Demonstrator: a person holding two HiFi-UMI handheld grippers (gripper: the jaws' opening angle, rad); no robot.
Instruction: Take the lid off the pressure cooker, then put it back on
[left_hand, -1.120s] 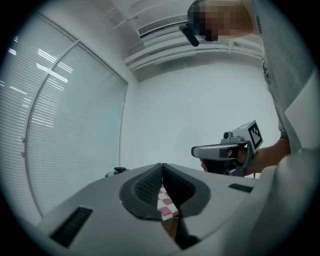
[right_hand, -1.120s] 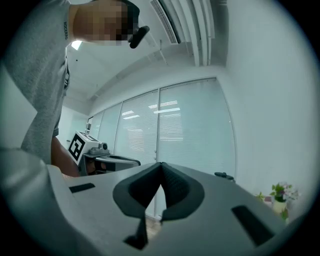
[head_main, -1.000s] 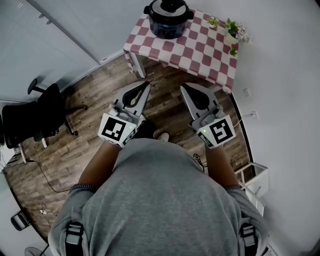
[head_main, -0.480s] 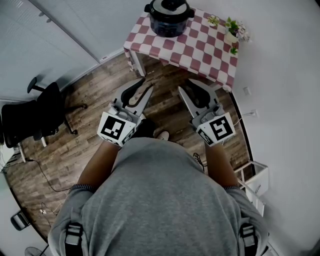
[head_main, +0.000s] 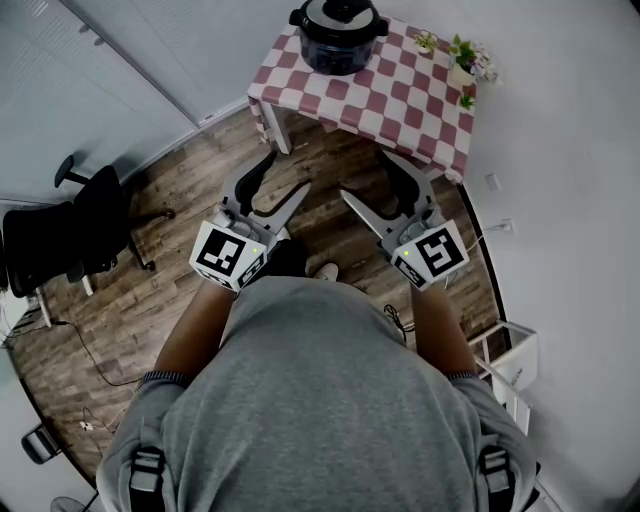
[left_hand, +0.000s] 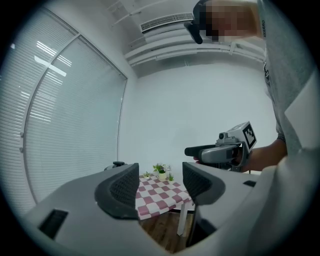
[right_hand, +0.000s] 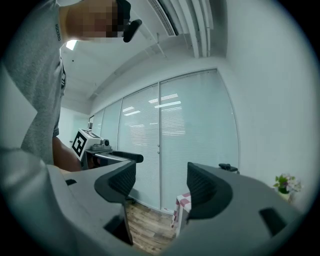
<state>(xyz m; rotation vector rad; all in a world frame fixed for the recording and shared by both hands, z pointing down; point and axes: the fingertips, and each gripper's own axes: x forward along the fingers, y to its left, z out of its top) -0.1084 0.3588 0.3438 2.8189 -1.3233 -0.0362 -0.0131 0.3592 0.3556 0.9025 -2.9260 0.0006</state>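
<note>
The dark pressure cooker (head_main: 338, 38) stands with its lid (head_main: 340, 12) on, at the far left end of the checked-cloth table (head_main: 400, 95). Both grippers hang level over the wooden floor, well short of the table and touching nothing. My left gripper (head_main: 288, 172) is open, its jaws having just been opening, and nothing lies between them. My right gripper (head_main: 365, 175) is open too, also just spread, and empty. In the left gripper view the left gripper (left_hand: 159, 185) frames the table (left_hand: 160, 195). In the right gripper view the right gripper (right_hand: 160, 182) shows only the table's corner (right_hand: 181, 204).
Small potted plants (head_main: 462, 60) sit at the table's right end. A black office chair (head_main: 70, 235) stands left on the floor, with cables (head_main: 90, 360) near it. A white shelf unit (head_main: 510, 365) is by the right wall. Blinds cover the glass wall at left.
Both grippers went from shut to wide open, in step. The hands stayed where they were in front of the person's chest.
</note>
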